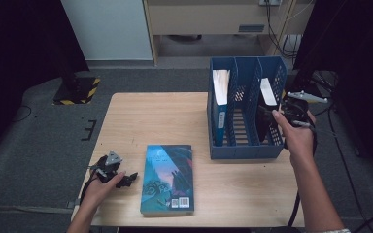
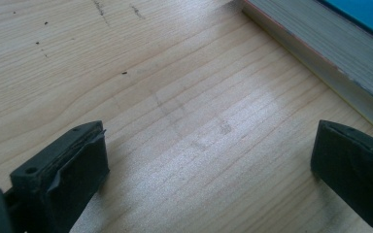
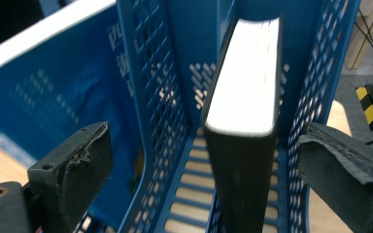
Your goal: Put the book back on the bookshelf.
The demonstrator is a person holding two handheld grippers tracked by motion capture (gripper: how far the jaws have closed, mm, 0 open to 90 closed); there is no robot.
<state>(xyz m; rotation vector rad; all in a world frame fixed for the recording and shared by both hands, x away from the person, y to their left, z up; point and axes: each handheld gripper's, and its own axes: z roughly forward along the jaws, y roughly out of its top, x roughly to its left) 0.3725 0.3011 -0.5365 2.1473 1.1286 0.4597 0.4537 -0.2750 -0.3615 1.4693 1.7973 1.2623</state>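
High view: blue rack (image 1: 245, 145) holds two upright books (image 1: 268, 92); both tongs (image 3: 204, 174) gape wide, gripping nothing.

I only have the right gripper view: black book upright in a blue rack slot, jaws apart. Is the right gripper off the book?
Observer: Yes, the right gripper is open, pads clear of the black book, which stands in the file rack's right slot.
Operator: Anything in the other slots?
Observer: A blue book stands in the left slot.
Operator: More books left?
Observer: One teal book lies flat on the table.
Operator: Left gripper?
Observer: The left gripper is open, low over the table beside that book.
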